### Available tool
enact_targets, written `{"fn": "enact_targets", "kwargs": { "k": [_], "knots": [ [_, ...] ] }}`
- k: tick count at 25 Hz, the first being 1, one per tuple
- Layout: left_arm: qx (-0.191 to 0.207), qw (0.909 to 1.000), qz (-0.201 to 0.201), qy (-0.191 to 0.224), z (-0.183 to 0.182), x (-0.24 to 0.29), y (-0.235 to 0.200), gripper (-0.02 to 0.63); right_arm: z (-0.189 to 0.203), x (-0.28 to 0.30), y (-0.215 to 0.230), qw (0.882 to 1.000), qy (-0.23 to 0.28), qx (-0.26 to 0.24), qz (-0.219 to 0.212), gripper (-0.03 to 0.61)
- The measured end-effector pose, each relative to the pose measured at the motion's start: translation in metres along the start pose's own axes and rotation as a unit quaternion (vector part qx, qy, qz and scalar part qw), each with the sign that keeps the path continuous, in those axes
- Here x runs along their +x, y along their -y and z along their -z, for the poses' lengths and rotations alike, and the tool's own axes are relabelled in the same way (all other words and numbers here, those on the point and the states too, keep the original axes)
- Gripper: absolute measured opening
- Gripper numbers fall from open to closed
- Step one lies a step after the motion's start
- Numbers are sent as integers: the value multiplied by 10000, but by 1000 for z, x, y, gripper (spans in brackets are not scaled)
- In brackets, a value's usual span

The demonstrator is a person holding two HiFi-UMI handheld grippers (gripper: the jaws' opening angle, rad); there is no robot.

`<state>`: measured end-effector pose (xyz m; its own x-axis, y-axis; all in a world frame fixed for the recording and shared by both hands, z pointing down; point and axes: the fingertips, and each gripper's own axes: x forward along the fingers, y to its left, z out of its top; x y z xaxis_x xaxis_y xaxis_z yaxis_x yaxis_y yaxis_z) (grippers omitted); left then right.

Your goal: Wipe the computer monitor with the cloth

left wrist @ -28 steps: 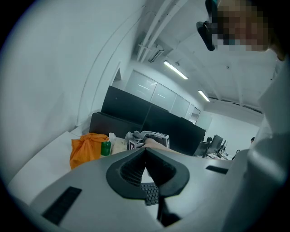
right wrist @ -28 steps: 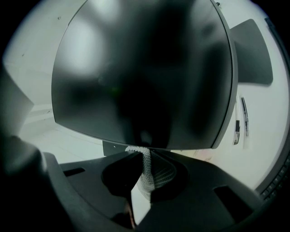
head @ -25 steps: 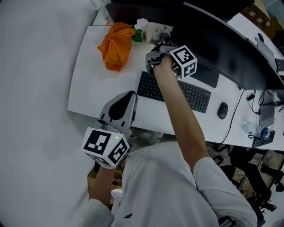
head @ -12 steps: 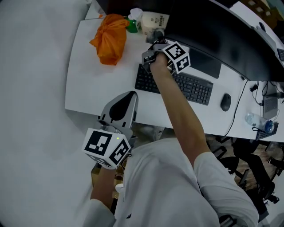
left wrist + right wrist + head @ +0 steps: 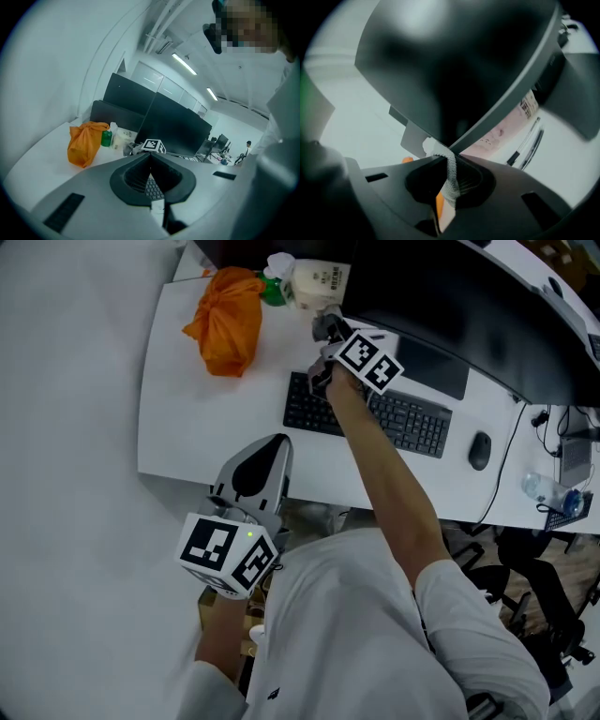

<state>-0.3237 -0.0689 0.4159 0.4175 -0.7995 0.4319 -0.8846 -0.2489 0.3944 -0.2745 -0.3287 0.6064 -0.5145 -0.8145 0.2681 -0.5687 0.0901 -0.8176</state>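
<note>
White desk [image 5: 187, 427] carries the dark monitor [image 5: 454, 61], and the cloth [image 5: 449, 176], pinched in the right gripper's [image 5: 450, 158] closed jaws, meets its lower corner. Best stroke likely runs along open glass, away from the carton [image 5: 319, 282] and orange bag [image 5: 225, 320], above the keyboard [image 5: 403, 427]; the left gripper [image 5: 151, 155] hangs off the front edge, jaws together, empty.

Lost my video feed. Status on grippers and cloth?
Right gripper shut on cloth, at monitor lower edge. Left gripper shut, empty, at desk edge. Nothing seen blocking.
</note>
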Motion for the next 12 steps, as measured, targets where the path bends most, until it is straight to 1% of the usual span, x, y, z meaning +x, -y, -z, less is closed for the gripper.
{"fn": "enact_targets", "kwargs": {
  "k": [1, 2, 4, 6, 7, 9, 12],
  "knots": [
    [-2, 10000, 7, -11, 0, 1, 2, 18, 1, 0, 1, 9989, -84, -456, 92, 38],
    [-3, 10000, 17, -25, 0, 2, 3, 18, 1, -1, 3, 9952, -159, -947, 193, 38],
    [-4, 10000, 45, -56, 2, 5, 7, 18, 1, -3, 6, 9809, -261, -1889, 377, 38],
    [-8, 9999, 64, -96, 3, 7, 9, 18, 1, -5, 9, 9641, -313, -2594, 471, 38],
    [-16, 9999, 66, -122, 5, 8, 10, 18, 2, -5, 10, 9568, -342, -2845, 485, 38],
    [-19, 9998, 83, -164, 7, 11, 13, 18, 3, -5, 11, 9452, -416, -3193, 532, 38],
    [3, 9997, 126, -210, 10, 16, 19, 18, -1, -7, 20, 9330, -471, -3489, 741, 38]
  ]
}}
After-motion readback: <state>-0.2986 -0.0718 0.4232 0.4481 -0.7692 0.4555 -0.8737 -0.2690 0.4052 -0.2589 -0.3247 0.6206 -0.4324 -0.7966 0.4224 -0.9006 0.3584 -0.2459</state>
